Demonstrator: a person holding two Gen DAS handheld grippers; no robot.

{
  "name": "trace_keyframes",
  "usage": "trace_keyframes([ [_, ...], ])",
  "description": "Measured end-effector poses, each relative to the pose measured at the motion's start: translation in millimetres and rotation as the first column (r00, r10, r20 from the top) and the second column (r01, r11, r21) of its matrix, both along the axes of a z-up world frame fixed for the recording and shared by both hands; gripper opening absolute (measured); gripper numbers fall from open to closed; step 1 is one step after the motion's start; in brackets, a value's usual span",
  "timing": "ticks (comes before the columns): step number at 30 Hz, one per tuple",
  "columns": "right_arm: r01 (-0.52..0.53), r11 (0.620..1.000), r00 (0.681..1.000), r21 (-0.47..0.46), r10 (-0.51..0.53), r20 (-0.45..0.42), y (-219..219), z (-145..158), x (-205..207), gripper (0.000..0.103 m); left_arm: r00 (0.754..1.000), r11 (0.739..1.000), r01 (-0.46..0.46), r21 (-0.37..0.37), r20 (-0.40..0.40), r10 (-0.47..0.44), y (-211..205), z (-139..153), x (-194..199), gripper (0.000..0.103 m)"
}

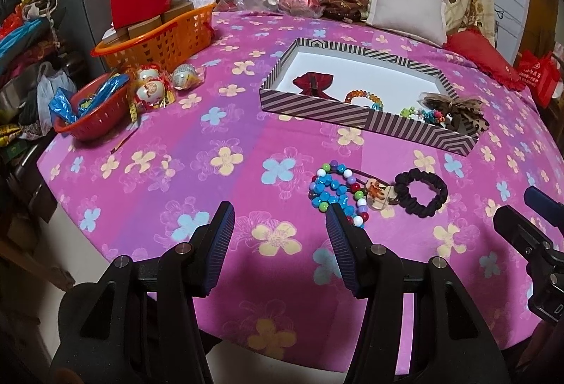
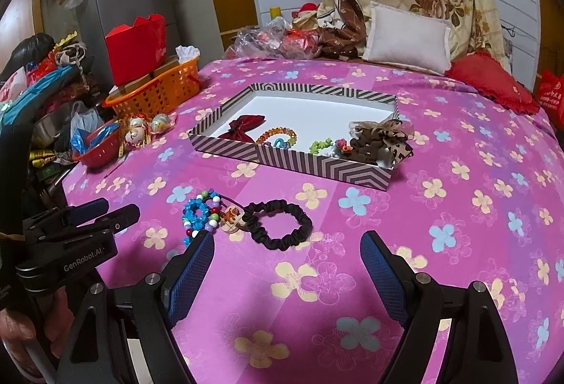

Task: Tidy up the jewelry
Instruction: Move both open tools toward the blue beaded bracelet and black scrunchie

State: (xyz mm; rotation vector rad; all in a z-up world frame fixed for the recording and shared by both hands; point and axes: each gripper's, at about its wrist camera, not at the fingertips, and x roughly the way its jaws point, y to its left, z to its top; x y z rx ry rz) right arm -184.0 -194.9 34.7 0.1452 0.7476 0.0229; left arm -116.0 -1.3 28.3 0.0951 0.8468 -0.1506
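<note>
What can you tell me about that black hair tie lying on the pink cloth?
The black scrunchie is a ring of gathered, ruffled fabric, matte like soft cloth. It lies flat and open on the flowered pink bedspread, in front of the striped box and outside it. Its left edge meets a small clear charm with an orange figure, next to the bead bracelets. Both tongs, left and right, are open; neither touches it.

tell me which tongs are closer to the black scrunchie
Right, by a little. The black scrunchie lies just ahead of the open right tongs, toward their left finger. The open left tongs sit farther left, with the bead bracelets in between.
</note>
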Motion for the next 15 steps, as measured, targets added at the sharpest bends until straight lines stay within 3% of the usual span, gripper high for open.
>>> trace_keyframes([
  [15,-0.009,1.000,0.999,0.007,0.009,-0.043,-1.4,-14.9,12.5,0.083,0.999,1.000,-0.005,0.010,-0.038,0.005,-0.5,-15.2,11.6,0.054],
])
